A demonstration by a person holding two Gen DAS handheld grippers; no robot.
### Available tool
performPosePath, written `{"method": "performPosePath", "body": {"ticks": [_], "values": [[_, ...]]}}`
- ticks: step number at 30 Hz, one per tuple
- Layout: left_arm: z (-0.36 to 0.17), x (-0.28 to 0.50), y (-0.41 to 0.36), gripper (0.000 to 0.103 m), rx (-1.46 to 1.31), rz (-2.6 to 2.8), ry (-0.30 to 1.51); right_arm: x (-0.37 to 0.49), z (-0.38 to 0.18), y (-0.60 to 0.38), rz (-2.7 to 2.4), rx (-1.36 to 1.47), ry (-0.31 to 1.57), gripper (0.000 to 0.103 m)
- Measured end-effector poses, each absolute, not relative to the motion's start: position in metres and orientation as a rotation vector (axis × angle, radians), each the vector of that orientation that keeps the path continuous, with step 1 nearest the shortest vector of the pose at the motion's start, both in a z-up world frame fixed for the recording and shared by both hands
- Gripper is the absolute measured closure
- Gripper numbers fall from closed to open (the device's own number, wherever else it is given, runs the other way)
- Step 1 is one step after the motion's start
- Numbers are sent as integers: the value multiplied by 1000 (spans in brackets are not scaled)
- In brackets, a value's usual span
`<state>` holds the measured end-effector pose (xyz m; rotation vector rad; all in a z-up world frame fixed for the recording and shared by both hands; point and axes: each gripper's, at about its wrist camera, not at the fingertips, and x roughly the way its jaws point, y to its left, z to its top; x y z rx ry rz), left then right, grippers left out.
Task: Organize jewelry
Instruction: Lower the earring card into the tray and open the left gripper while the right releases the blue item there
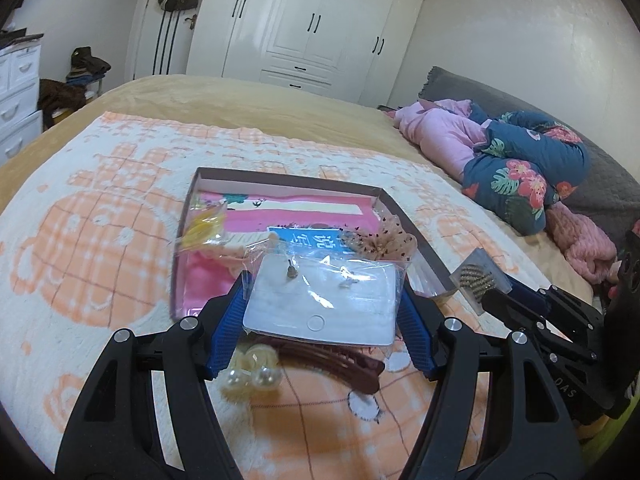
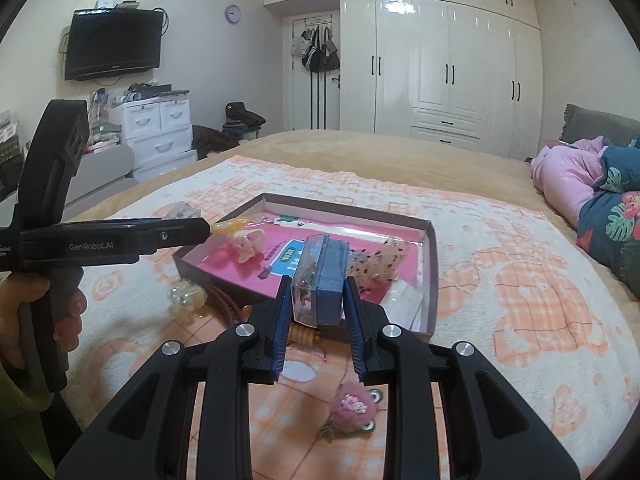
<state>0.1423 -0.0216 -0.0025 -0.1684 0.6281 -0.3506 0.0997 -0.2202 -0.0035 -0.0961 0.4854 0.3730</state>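
Currently an earring card (image 1: pixel 320 300) (bagged in clear plastic) is gripped by the left tongs (image 1: pixel 322 312) just near the tray (image 1: pixel 416 236); a small blue case (image 2: pixel 320 280) is clamped by the right tongs (image 2: pixel 318 312) over the tray's near edge.
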Motion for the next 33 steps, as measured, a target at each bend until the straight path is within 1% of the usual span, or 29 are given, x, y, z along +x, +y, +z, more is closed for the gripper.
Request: {"method": "performPosePath", "body": {"ticks": [13, 22, 33], "values": [[-11, 177, -45, 44, -136, -372, 658, 131, -2, -237, 325, -69, 481, 78], [-26, 204, -64, 44, -100, -377, 710, 171, -1, -242, 299, -62, 488, 78], [-46, 224, -74, 43, -83, -375, 777, 215, -21, -244, 287, -51, 567, 78]]}}
